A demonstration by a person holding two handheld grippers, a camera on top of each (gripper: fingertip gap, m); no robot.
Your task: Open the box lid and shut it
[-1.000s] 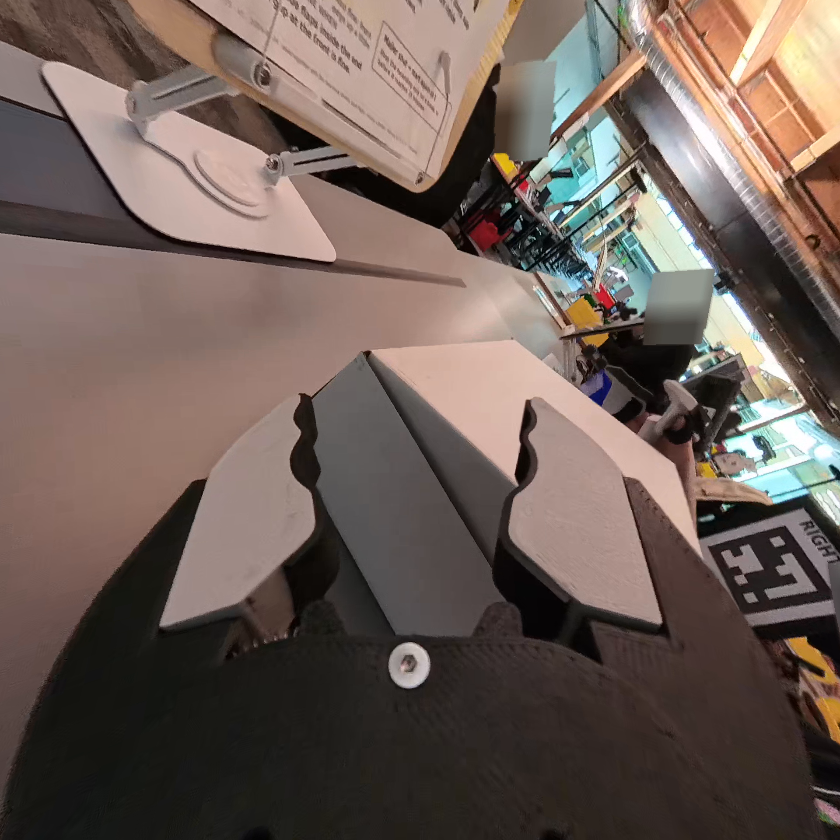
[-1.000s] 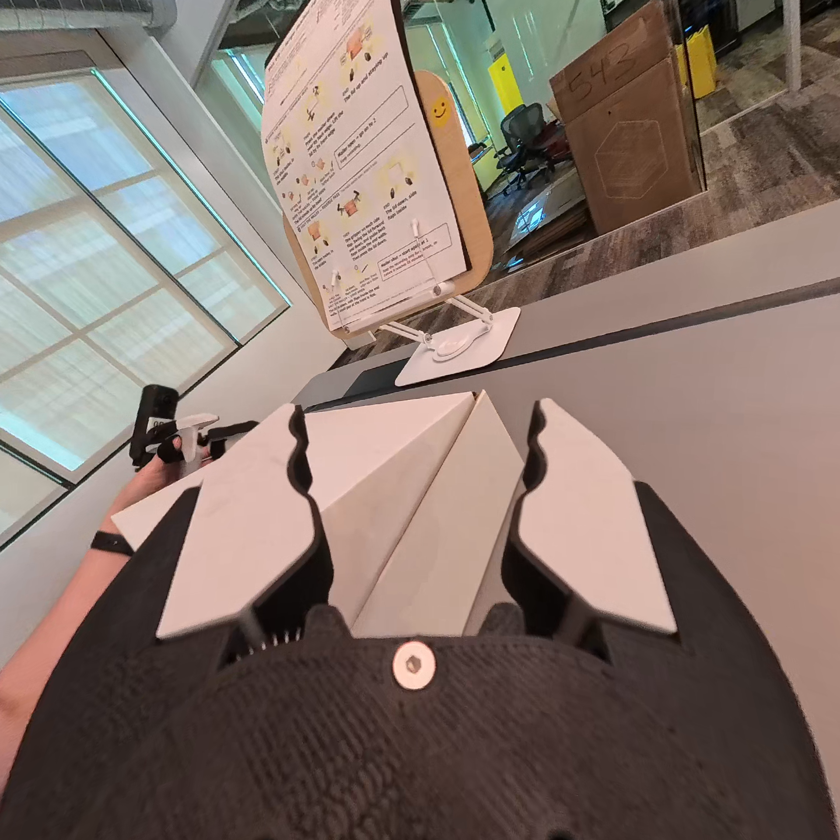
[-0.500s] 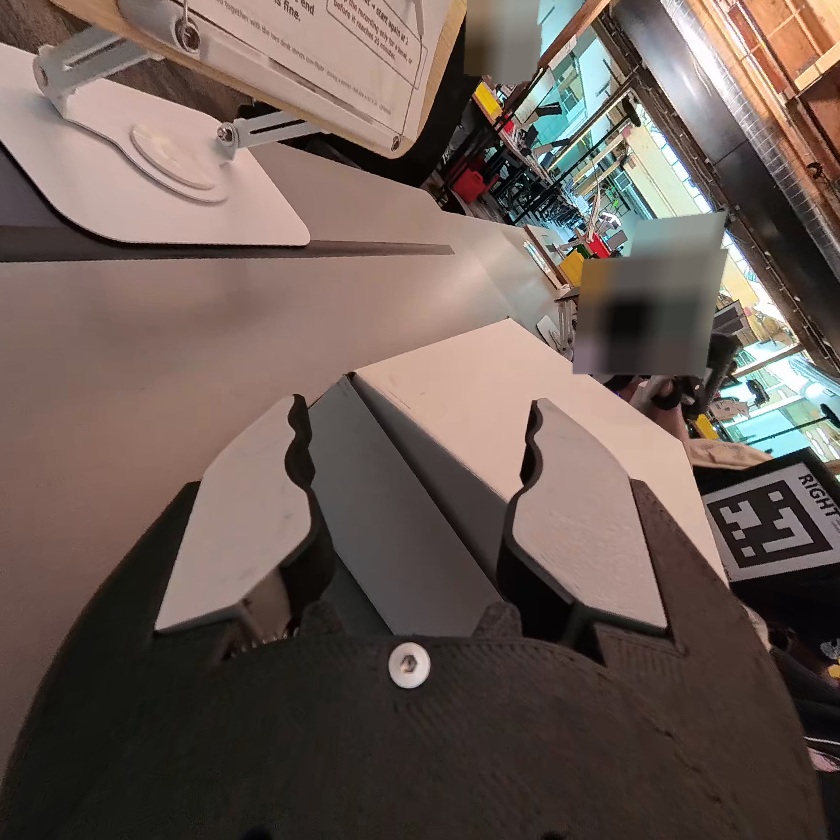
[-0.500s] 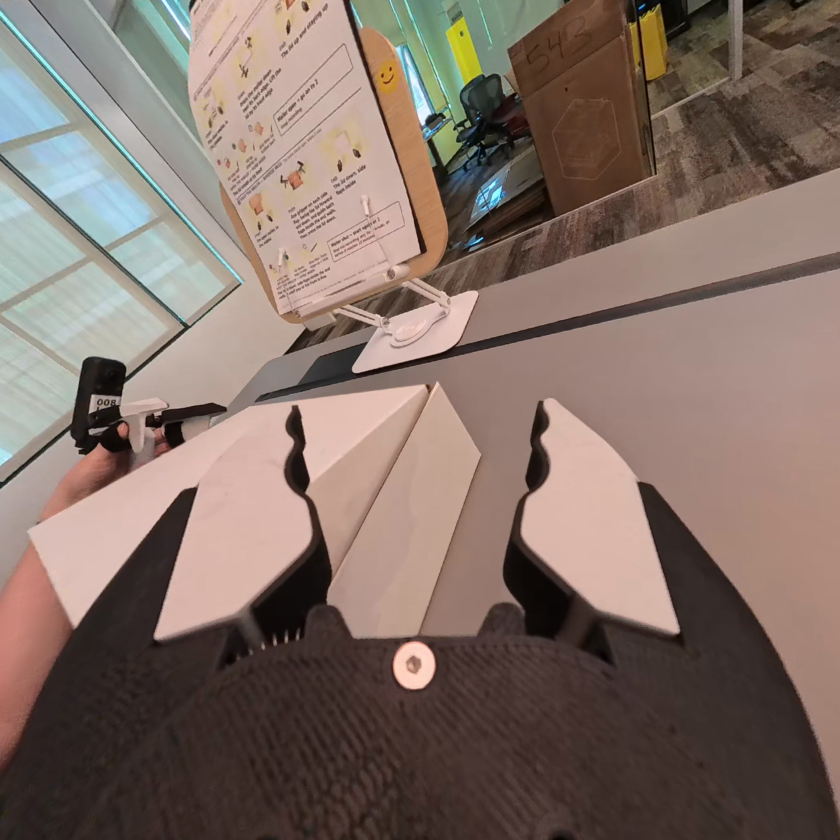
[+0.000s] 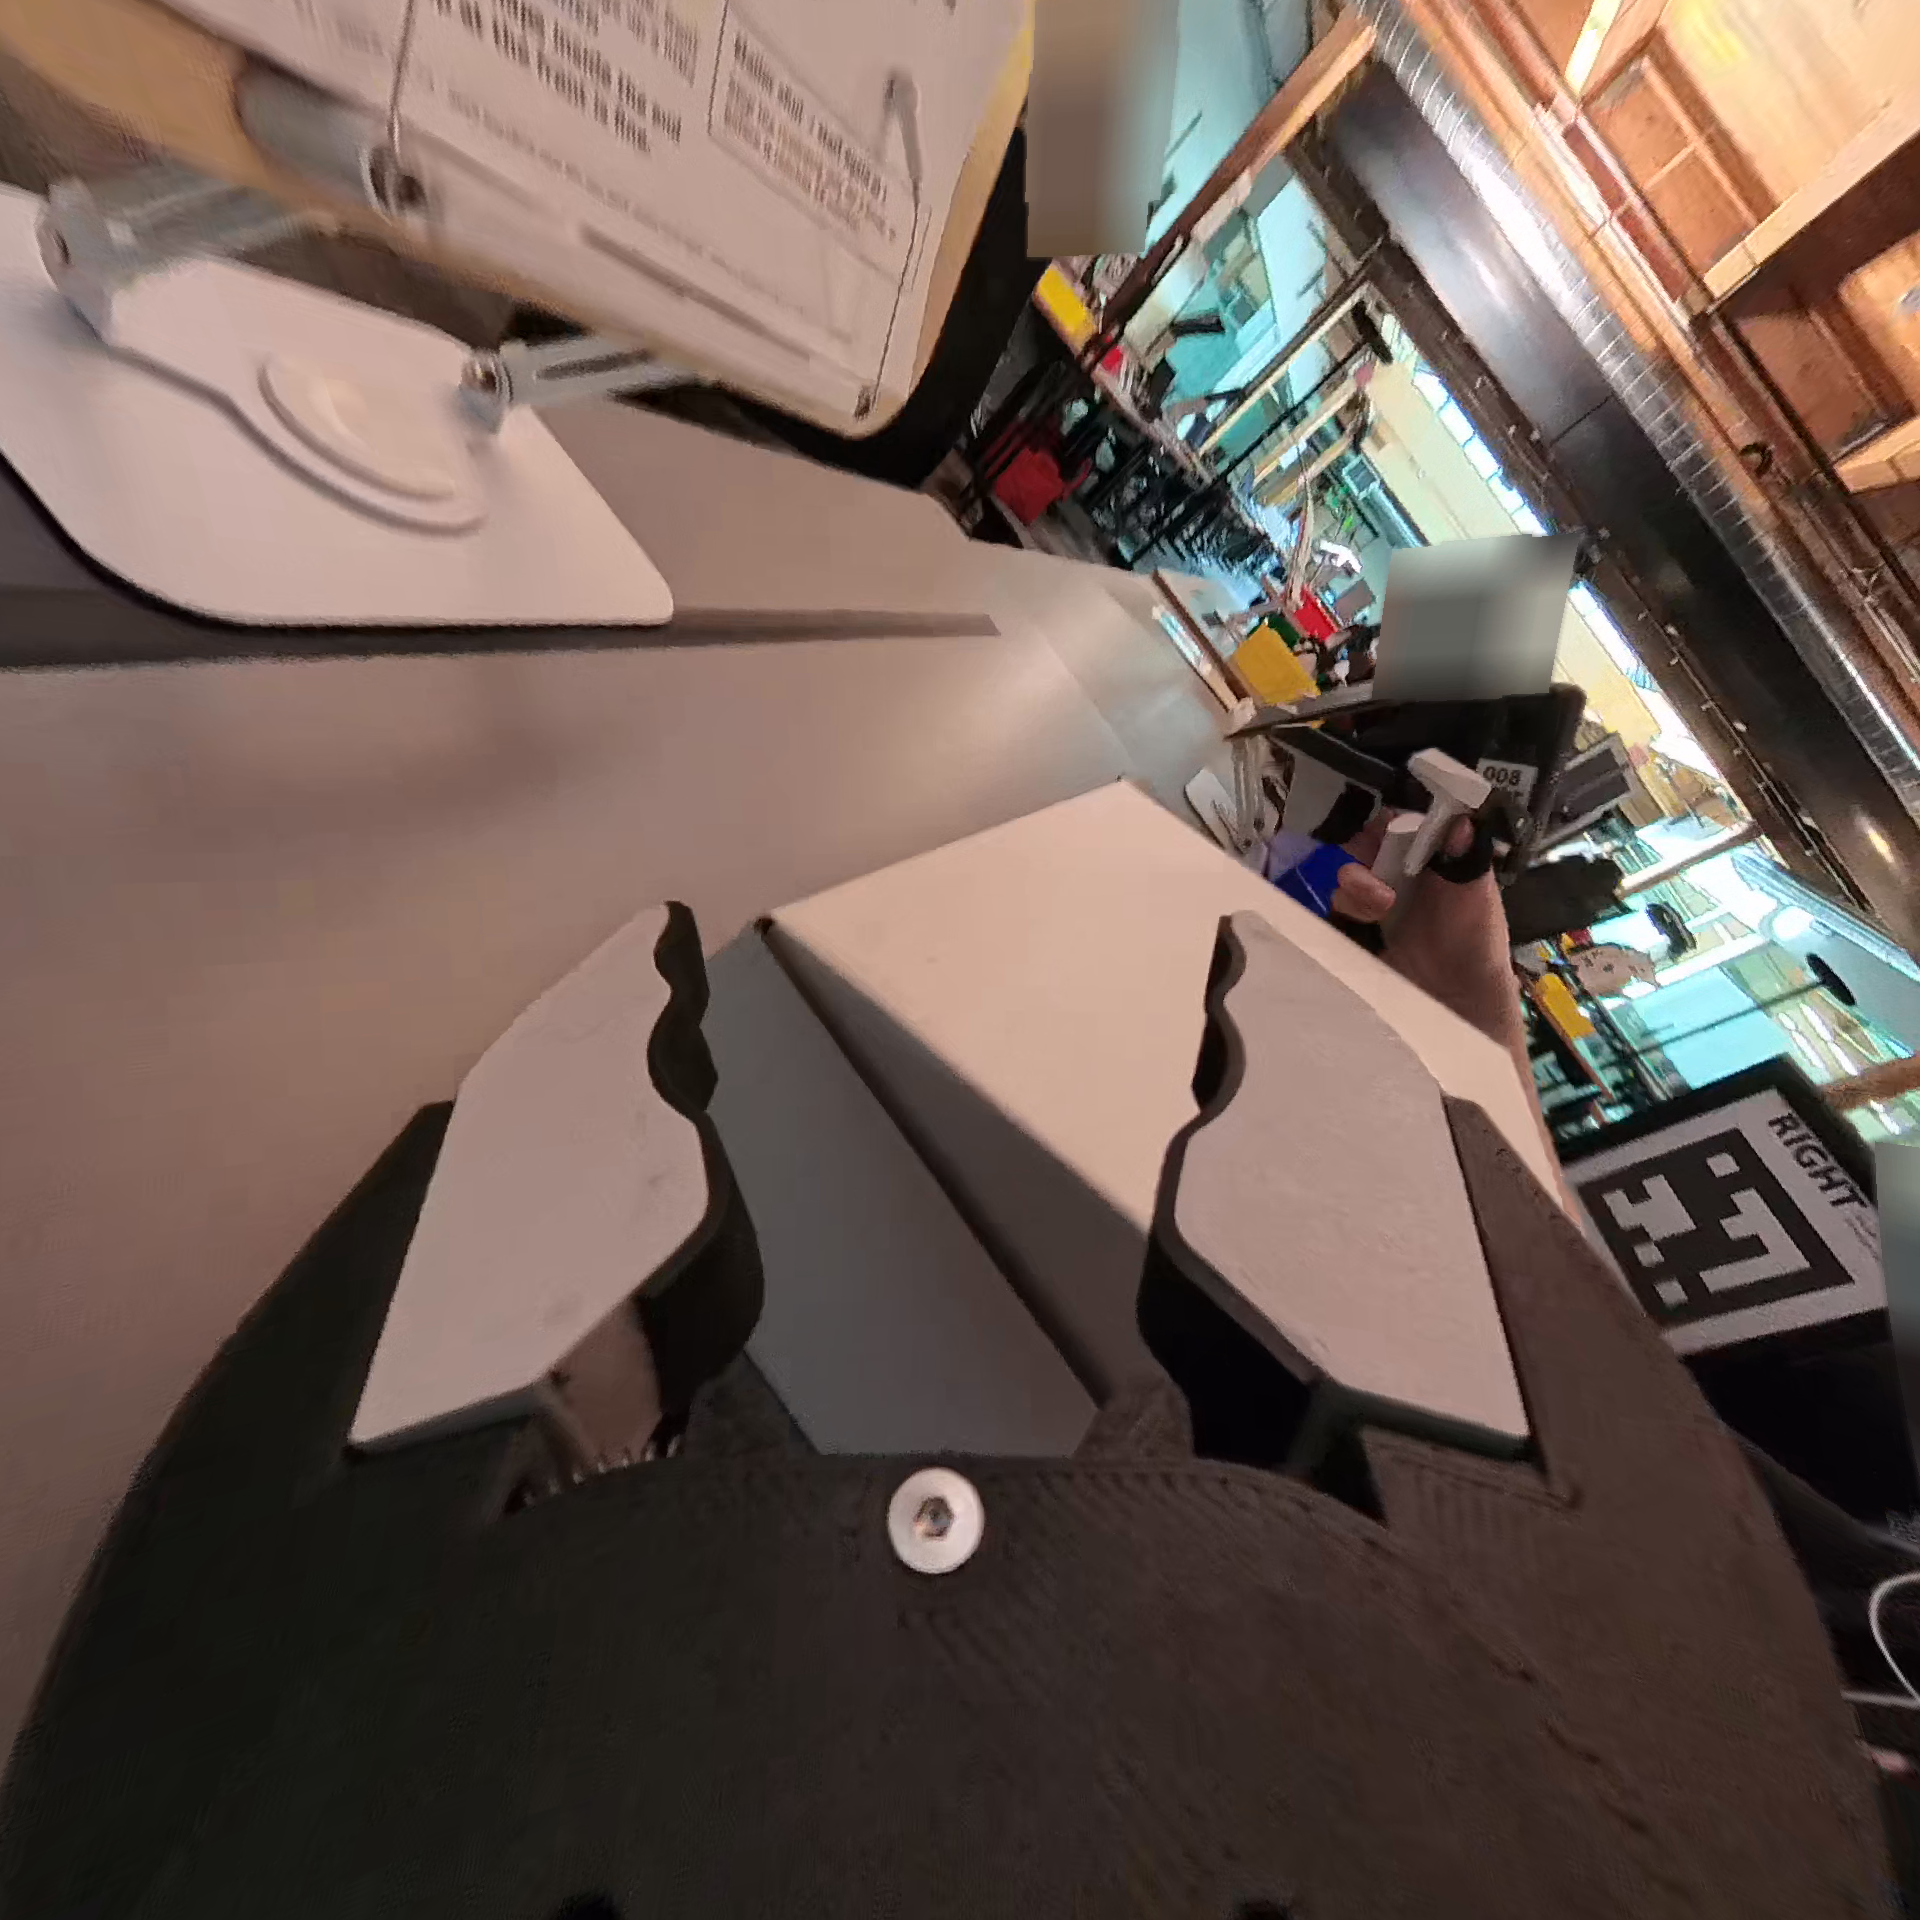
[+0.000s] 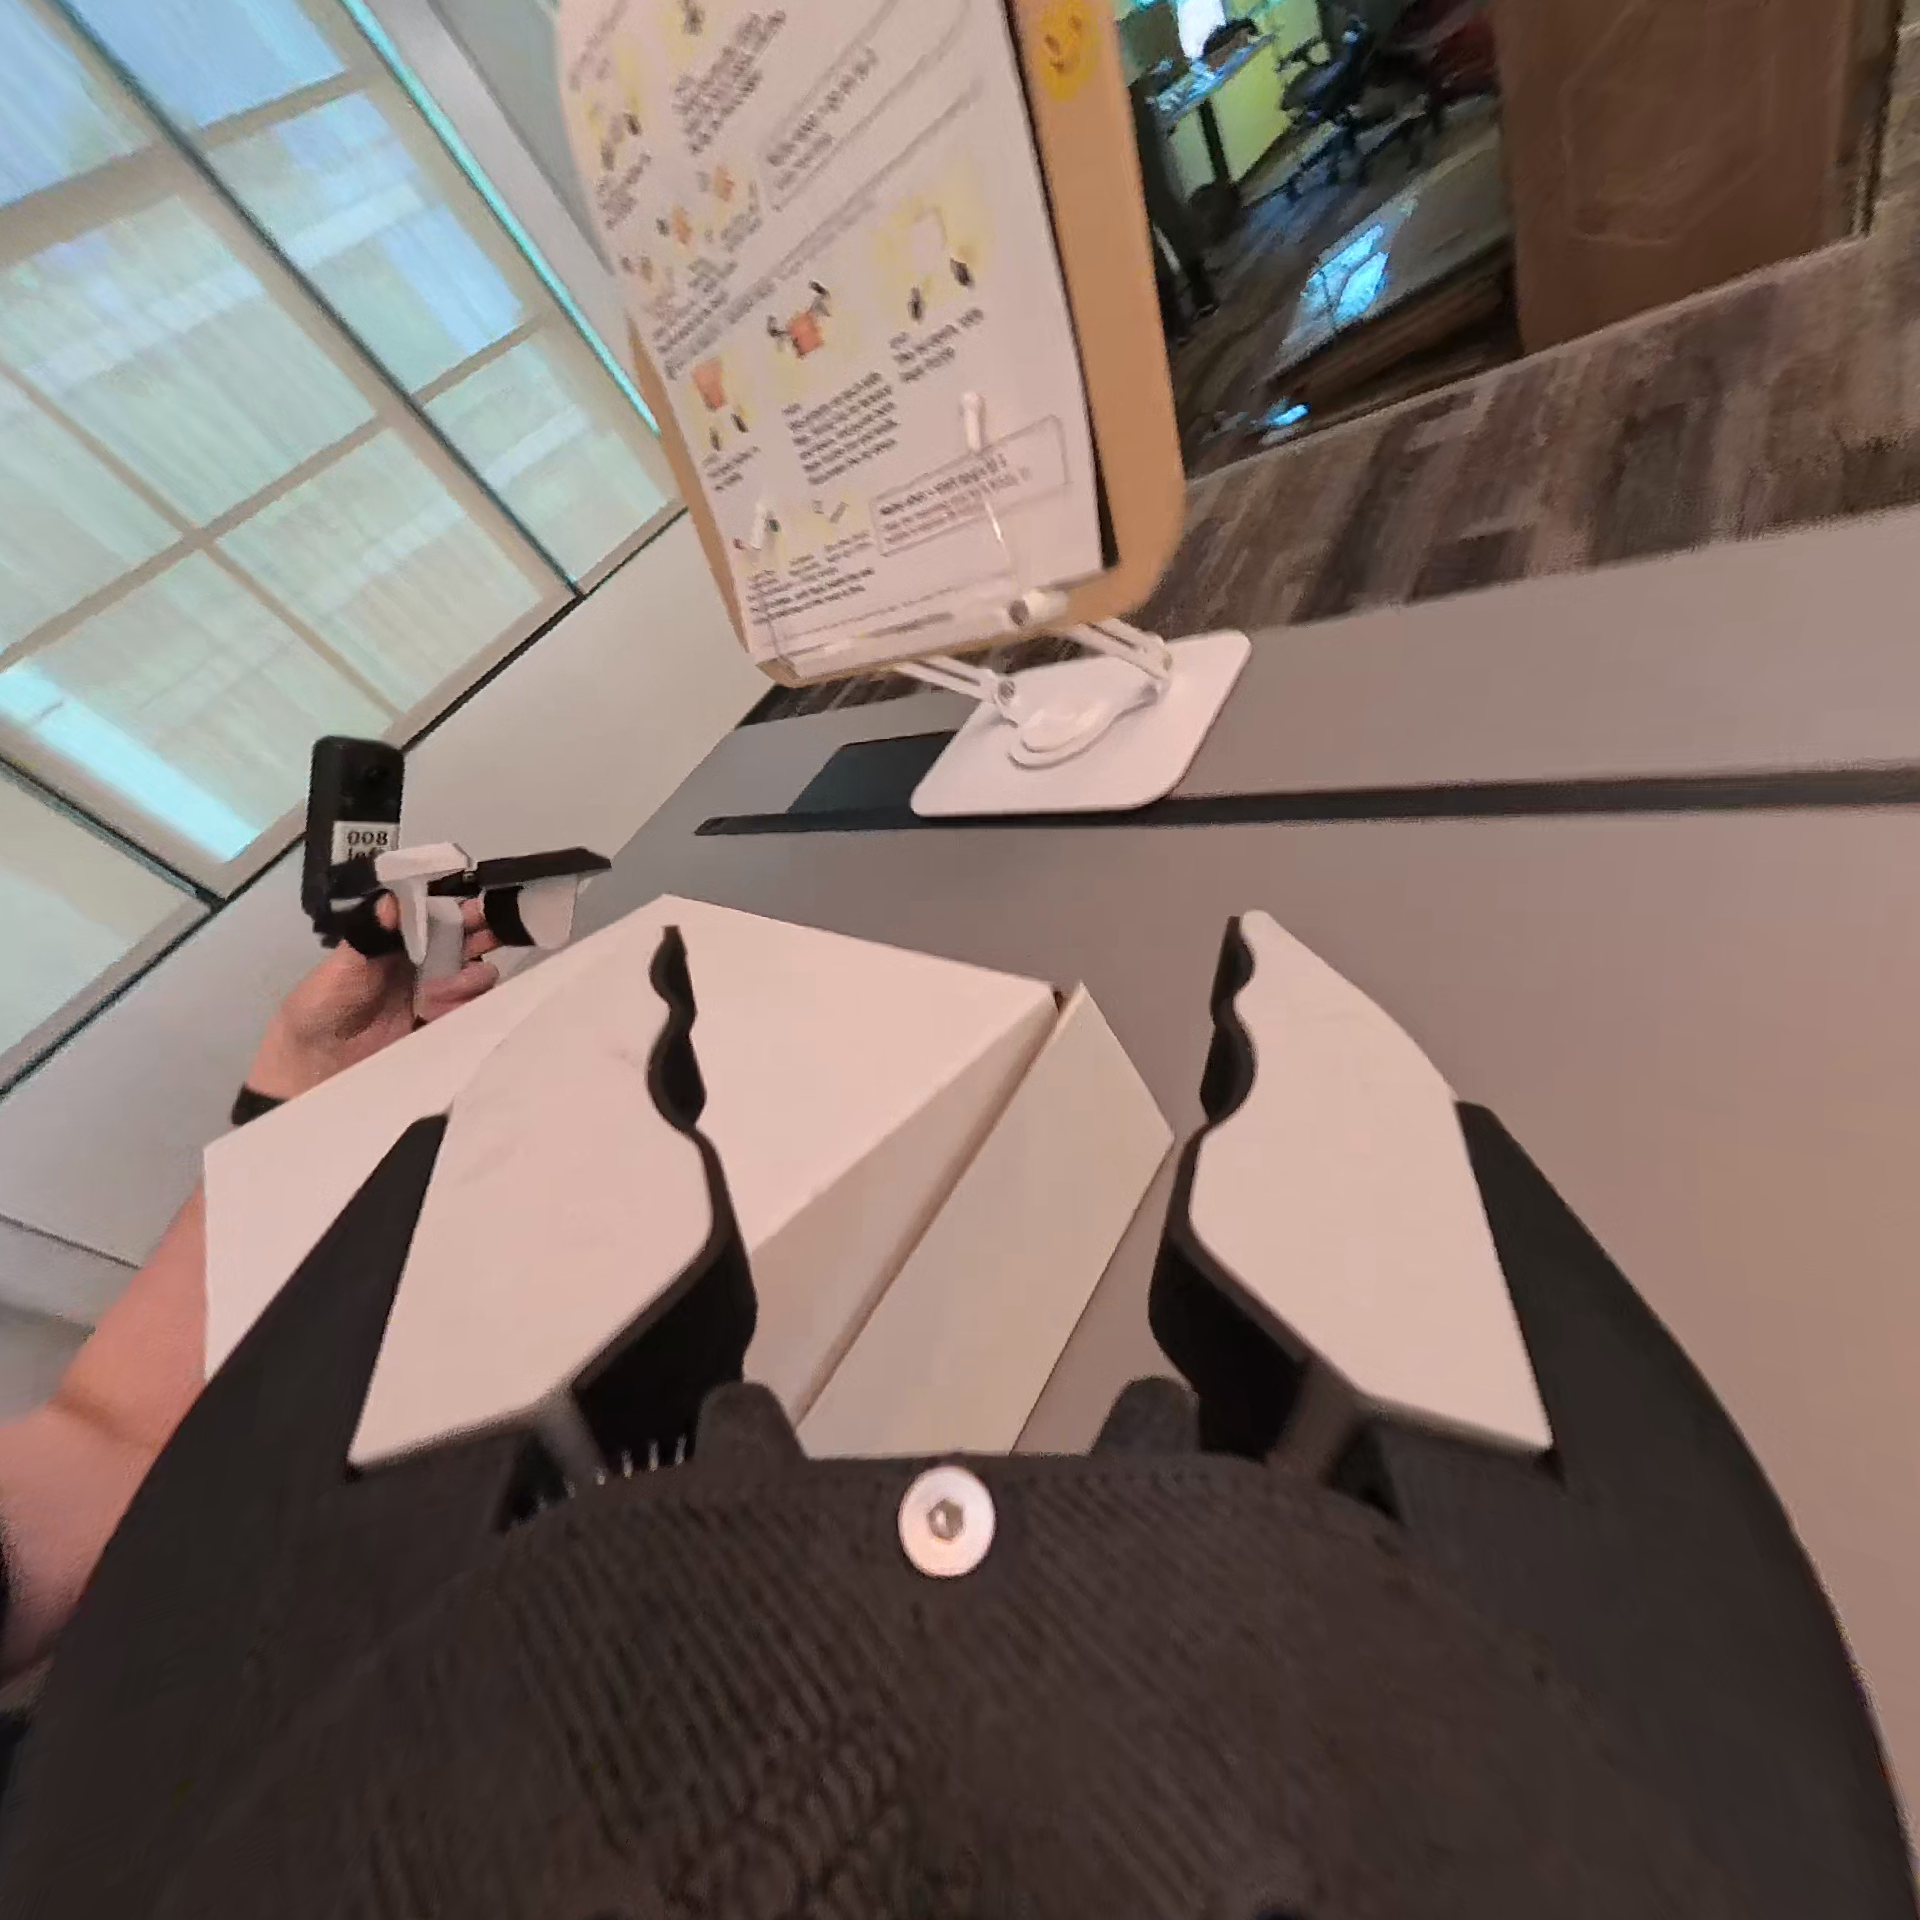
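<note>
A white box (image 5: 1039, 956) lies on the grey table (image 5: 312, 831). Its lid is down, and a seam runs between the lid and a grey-shaded side panel (image 5: 862, 1226). My left gripper (image 5: 956, 920) is open and straddles one end corner of the box without clamping it. My right gripper (image 6: 956, 930) is open over the other end of the box (image 6: 862, 1049), beside its side panel (image 6: 1018, 1216). Each gripper also shows in the other view, held in a hand: the right one (image 5: 1434, 810) and the left one (image 6: 457, 894).
A document stand with a printed sheet (image 6: 883, 364) stands on a white base (image 6: 1081, 738) at the back of the table (image 6: 1558, 1039), also seen in the left wrist view (image 5: 312, 499). A dark groove (image 6: 1455, 800) crosses the table. A cardboard box (image 6: 1662, 156) stands beyond.
Both views swung and came nearer the document stand, with motion blur now. The box corner shifted right between the right gripper's jaws. Both grippers stayed open.
</note>
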